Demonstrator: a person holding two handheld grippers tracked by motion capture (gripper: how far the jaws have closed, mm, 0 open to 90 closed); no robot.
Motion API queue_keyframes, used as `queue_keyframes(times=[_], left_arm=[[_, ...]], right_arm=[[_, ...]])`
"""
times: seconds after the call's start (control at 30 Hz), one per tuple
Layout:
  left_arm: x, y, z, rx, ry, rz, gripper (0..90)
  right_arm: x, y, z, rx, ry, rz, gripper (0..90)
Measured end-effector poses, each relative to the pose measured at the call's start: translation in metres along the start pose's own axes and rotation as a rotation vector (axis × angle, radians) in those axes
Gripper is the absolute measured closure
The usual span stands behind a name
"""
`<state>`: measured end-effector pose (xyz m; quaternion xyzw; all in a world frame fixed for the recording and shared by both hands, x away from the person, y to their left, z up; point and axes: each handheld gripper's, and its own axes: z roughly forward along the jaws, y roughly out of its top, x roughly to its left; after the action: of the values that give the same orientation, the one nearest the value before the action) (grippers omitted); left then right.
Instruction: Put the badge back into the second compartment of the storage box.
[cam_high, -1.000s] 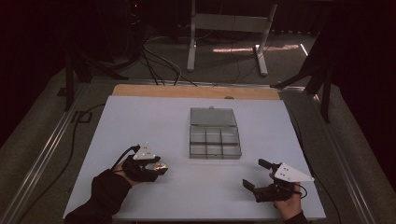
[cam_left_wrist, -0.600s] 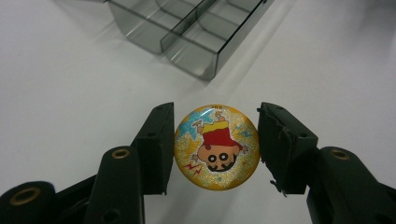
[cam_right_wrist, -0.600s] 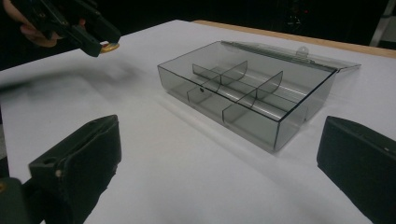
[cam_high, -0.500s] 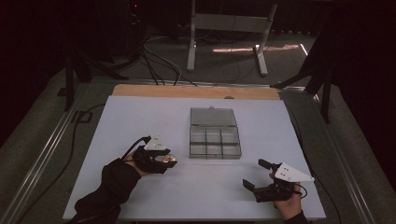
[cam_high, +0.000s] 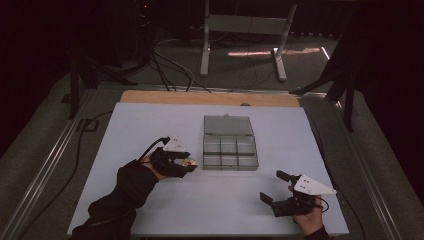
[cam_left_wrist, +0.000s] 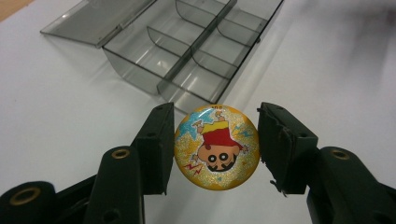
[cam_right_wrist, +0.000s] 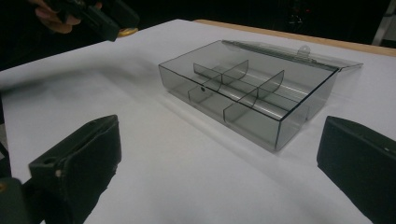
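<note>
**Glittery badge held at the left side of an open divided box**

Black jaws of the left gripper (cam_left_wrist: 215, 149) are seen closed around one round badge (cam_left_wrist: 217, 147), a glittery gold disc printed with a cartoon figure in red and yellow. The left jaw touches its edge; a thin gap seems to show at the right jaw, so the hold is judged light. The badge is carried above the white table (cam_high: 150, 125), just beside the left edge of one clear plastic box (cam_high: 230, 145). Ahead of the jaws, the box's nearest compartment lies just beyond the badge. The box's long axis runs across the table, and its single lid is laid open flat at the far side. Six compartments are counted, all seemingly empty. The right gripper (cam_high: 276, 189) is rested near the table's front right, jaws spread wide and holding nothing, well apart from the box. The left gripper is judged far nearer for any placing.
</note>
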<state>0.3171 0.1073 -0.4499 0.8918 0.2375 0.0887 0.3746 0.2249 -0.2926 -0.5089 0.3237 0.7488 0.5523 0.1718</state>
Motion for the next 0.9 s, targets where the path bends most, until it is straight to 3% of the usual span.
queue_keyframes(times=[0.9], left_arm=[[0.007,0.052,0.022,-0.017,-0.041,0.020,48.3]], right_arm=[[-0.001,0.000,-0.001,-0.004,0.002,0.002,0.2]])
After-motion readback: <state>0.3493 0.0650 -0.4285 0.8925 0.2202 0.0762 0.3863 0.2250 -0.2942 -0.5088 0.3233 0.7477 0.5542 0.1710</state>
